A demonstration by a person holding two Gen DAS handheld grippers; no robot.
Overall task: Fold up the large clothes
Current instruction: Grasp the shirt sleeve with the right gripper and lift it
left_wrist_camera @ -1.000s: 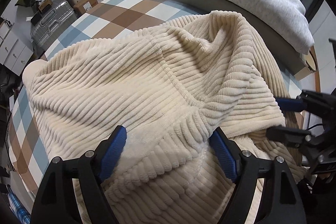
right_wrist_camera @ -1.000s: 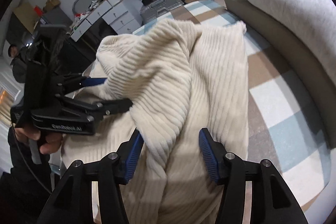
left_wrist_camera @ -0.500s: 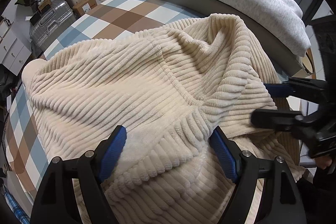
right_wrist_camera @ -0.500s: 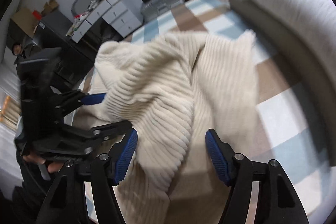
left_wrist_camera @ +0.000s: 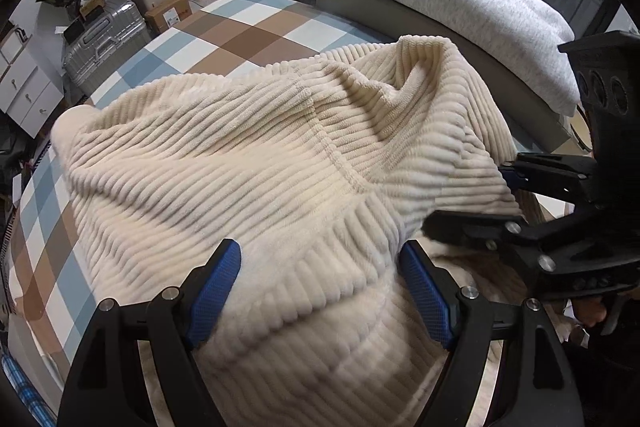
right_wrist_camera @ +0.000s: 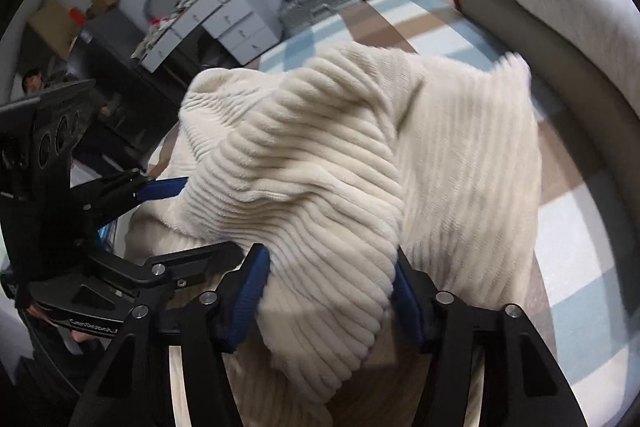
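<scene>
Left wrist view: the left gripper [left_wrist_camera: 320, 287] is straddling a thick bunch of the cream ribbed garment [left_wrist_camera: 280, 155], its blue fingers [left_wrist_camera: 216, 287] standing wide with fabric filling the gap from one to the other, just as they were a second ago; whether they are truly pinching it cannot be told. The garment is lying heaped across the checked bed cover [left_wrist_camera: 240, 35], its far corner peaked up near the grey pillow [left_wrist_camera: 480, 3]. The right gripper [left_wrist_camera: 472, 203] is entering from the right edge, having advanced along the fabric's near fold from where it stood a second ago, with one finger above the fold and one below.

Right wrist view: the right gripper [right_wrist_camera: 328, 291] is closing on a raised ridge of the garment [right_wrist_camera: 320, 167], and its blue fingers [right_wrist_camera: 250, 291] are already lying against the fabric on both sides, whereas a second ago cloth hung loosely between them. The left gripper [right_wrist_camera: 172, 219] is showing at the left edge, spread around the neighbouring part of the same hem.

Interpretation: both hands are now securing adjacent parts of one edge, which suggests the grasping step is finishing and the edge is nearly ready to be lifted and carried over for a fold; the fold itself is not yet made.
</scene>
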